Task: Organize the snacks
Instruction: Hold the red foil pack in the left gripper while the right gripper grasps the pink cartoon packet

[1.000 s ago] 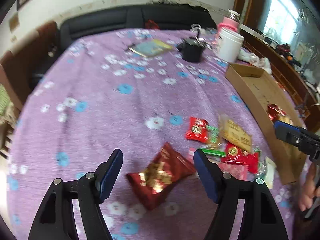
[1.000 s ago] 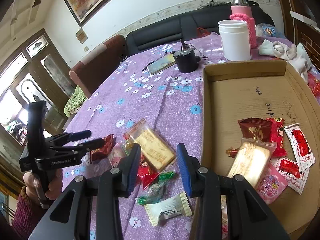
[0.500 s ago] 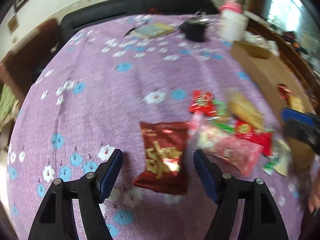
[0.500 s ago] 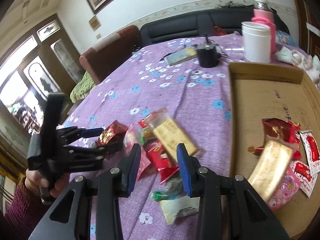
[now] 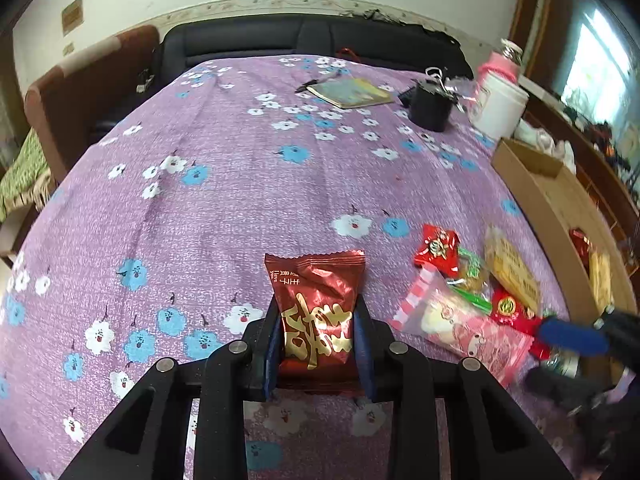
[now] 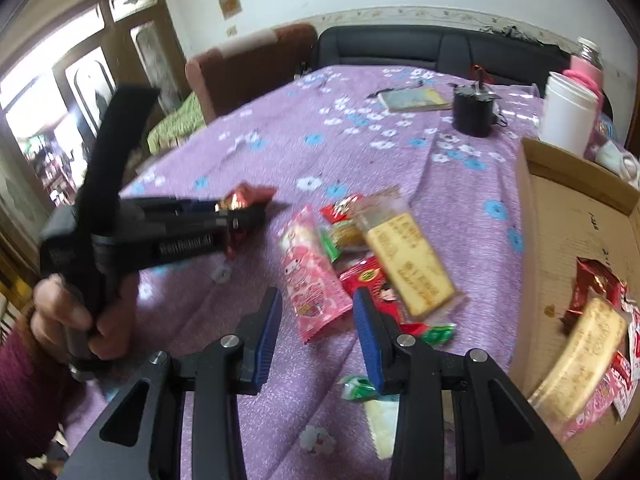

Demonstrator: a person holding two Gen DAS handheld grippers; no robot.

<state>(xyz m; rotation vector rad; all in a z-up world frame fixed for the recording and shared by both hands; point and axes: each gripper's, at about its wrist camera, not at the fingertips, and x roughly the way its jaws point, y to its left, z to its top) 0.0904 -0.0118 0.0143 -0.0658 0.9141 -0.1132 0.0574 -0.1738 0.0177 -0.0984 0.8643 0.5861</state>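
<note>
A dark red snack packet (image 5: 316, 280) with gold writing lies on the purple flowered cloth, its near end between the blue pads of my left gripper (image 5: 318, 320). The jaws are closing and the pads press on its sides. In the right wrist view the left gripper (image 6: 256, 210) shows side-on with the packet (image 6: 248, 194). My right gripper (image 6: 318, 320) is open, hovering over the near end of a pink packet (image 6: 312, 276) in a pile with a biscuit bar (image 6: 408, 256) and small red packets (image 6: 368, 276). A cardboard box (image 6: 560, 208) at right holds several snacks (image 6: 588, 344).
At the far side stand a white jar (image 6: 568, 112), a black cup (image 6: 472, 112), a booklet (image 6: 412, 100) and a pink bottle (image 5: 500, 68). A black sofa (image 5: 304, 40) lies beyond. A person's hand (image 6: 68, 320) holds the left gripper's handle. Small green candies (image 6: 436, 332) lie near my right fingers.
The left gripper's jaws have come together on the dark red packet, which now lies lengthwise between them. The right gripper has swung left, from beside the box to over the pile.
</note>
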